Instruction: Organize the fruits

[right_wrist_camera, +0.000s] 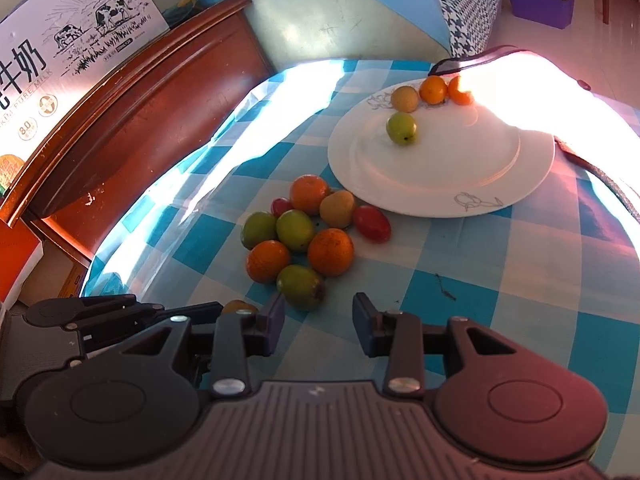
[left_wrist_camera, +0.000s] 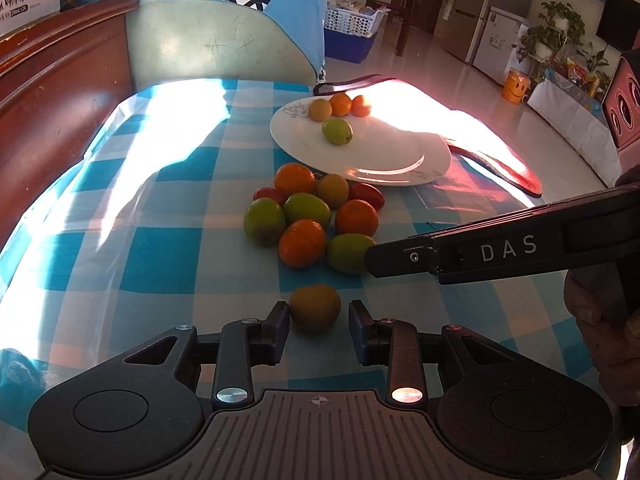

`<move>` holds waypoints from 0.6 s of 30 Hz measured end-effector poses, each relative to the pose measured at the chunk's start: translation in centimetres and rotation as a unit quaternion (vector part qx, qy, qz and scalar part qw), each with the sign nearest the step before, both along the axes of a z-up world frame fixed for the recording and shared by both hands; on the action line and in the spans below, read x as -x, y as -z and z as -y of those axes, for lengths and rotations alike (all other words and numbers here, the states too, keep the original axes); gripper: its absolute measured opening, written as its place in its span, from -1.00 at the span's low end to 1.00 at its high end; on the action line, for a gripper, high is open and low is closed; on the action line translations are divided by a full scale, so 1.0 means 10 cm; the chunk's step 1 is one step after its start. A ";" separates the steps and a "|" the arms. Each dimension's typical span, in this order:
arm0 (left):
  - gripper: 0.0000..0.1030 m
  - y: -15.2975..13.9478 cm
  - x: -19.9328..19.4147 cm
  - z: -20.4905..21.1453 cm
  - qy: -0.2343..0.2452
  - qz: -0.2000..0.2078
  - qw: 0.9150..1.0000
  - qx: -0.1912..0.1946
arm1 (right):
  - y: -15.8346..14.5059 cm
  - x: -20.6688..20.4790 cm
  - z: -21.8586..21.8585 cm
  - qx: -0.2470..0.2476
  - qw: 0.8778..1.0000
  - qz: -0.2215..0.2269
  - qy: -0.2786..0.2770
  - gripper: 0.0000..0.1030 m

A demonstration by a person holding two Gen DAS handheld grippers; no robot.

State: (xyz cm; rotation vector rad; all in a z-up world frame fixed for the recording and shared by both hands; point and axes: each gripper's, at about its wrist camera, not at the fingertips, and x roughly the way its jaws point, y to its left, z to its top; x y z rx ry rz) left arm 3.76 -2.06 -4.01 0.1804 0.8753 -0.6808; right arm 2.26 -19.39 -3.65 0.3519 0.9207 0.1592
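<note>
A pile of oranges, green fruits and red tomatoes [left_wrist_camera: 312, 216] [right_wrist_camera: 300, 232] lies on the blue checked tablecloth. A white plate [left_wrist_camera: 384, 152] [right_wrist_camera: 440, 176] behind it holds several fruits at its far rim. My left gripper [left_wrist_camera: 319, 312] is open, with a lone yellow-brown fruit [left_wrist_camera: 315, 307] on the cloth between its fingertips, apart from both. My right gripper [right_wrist_camera: 319, 312] is open and empty, just in front of a green fruit [right_wrist_camera: 301, 286]. It shows from the side in the left wrist view [left_wrist_camera: 372, 258], its tip at that green fruit [left_wrist_camera: 346, 253].
A wooden headboard [right_wrist_camera: 132, 120] and a cushion [left_wrist_camera: 216, 46] stand behind the table. A milk carton box [right_wrist_camera: 60, 52] is at the far left. A red-edged cloth [left_wrist_camera: 500, 160] lies past the plate. The table edge falls away at right.
</note>
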 end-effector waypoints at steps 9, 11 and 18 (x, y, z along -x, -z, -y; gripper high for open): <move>-0.40 0.05 -0.02 0.01 -0.007 0.001 1.000 -0.004 | 0.06 -0.12 -0.13 0.000 1.000 -0.005 -0.003 -0.19; -0.40 0.06 -0.04 0.00 -0.011 0.000 1.000 -0.003 | 0.07 -0.14 -0.16 0.005 1.000 -0.005 -0.005 -0.17; -0.40 0.06 -0.04 0.00 -0.016 0.005 1.000 -0.001 | 0.09 -0.16 -0.22 0.020 1.000 0.002 -0.011 -0.17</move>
